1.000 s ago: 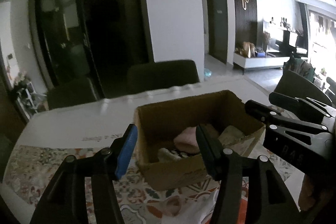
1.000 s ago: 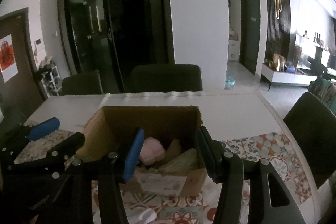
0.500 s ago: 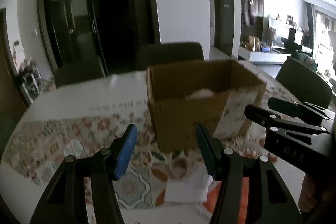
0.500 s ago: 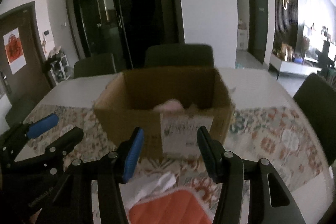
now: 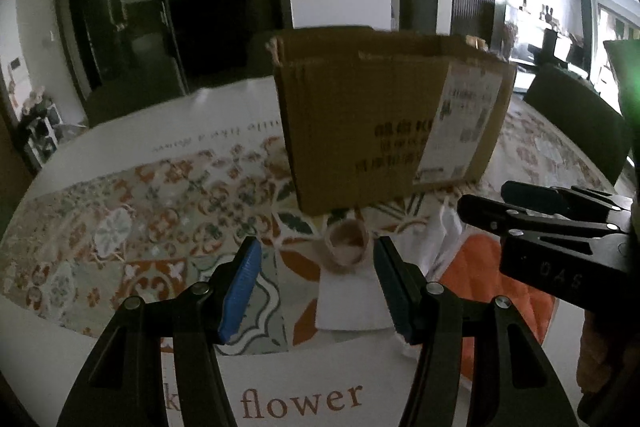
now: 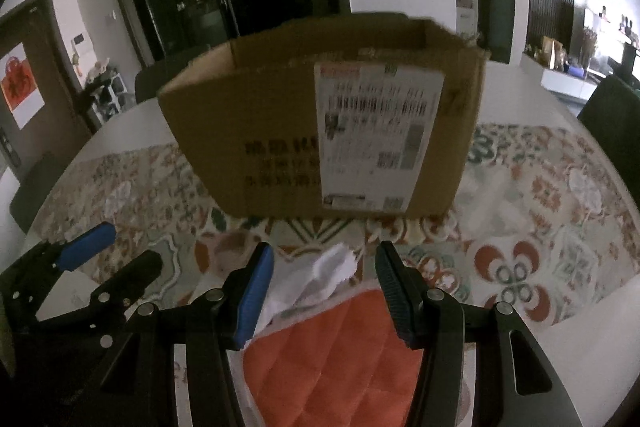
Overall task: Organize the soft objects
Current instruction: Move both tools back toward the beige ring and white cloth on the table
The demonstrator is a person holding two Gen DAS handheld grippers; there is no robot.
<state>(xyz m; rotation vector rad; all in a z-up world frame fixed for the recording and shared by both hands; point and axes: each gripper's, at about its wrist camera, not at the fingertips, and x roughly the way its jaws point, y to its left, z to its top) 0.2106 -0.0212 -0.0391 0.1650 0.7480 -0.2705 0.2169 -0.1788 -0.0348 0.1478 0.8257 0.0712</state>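
Observation:
A cardboard box (image 5: 380, 115) (image 6: 320, 131) with a shipping label stands on the patterned table cover; its inside is hidden from this low angle. In front of it lie a pale pink sock-like piece (image 5: 346, 247) (image 6: 230, 255), a white cloth (image 5: 352, 299) (image 6: 320, 279) and an orange quilted pad (image 5: 492, 279) (image 6: 340, 355). My left gripper (image 5: 316, 245) (image 6: 132, 247) hovers open over the pink piece and white cloth, holding nothing. To its right, my right gripper (image 6: 325, 255) (image 5: 486, 197) is open above the white cloth and orange pad.
The floral cover (image 5: 160, 211) spans the white table, whose near edge (image 5: 304, 403) carries printed lettering. Dark chairs stand behind the table (image 6: 168, 79) and at its right side (image 5: 580, 123). A hand (image 5: 596, 359) grips the right tool.
Both grippers have come down from above the box to just over the table in front of it. The box's contents, seen earlier, are now out of sight.

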